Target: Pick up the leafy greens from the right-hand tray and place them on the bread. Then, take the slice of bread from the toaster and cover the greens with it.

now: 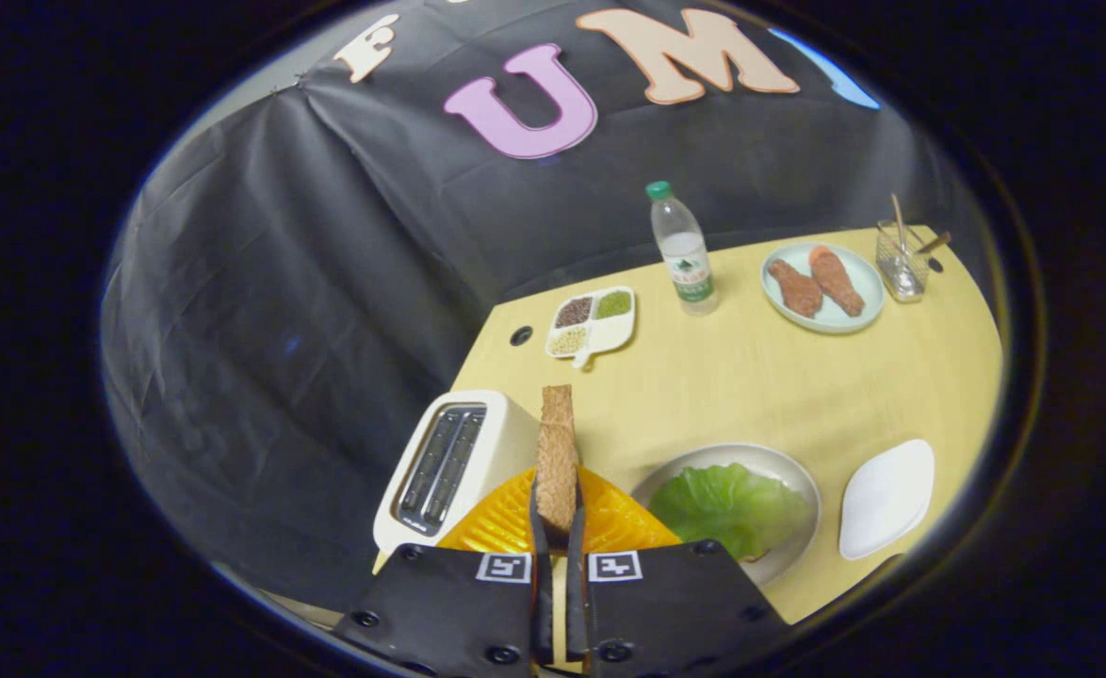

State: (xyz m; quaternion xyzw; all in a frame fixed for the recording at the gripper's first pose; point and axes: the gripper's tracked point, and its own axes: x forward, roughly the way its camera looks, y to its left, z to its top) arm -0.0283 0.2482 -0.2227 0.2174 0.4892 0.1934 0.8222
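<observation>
Leftmost, we note the toaster with empty slots; beside it our gripper pinches the bread slice edge-on between both fingers, above an orange tray; just right, leafy greens lie in a plate, then a white dish

We see a brown, speckled slice of bread pinched in the gripper, over a ribbed orange tray. The boxy plastic toaster is cream, the wooden table pale yellow. A bright green lettuce leaf lies on a round grey plate.
</observation>
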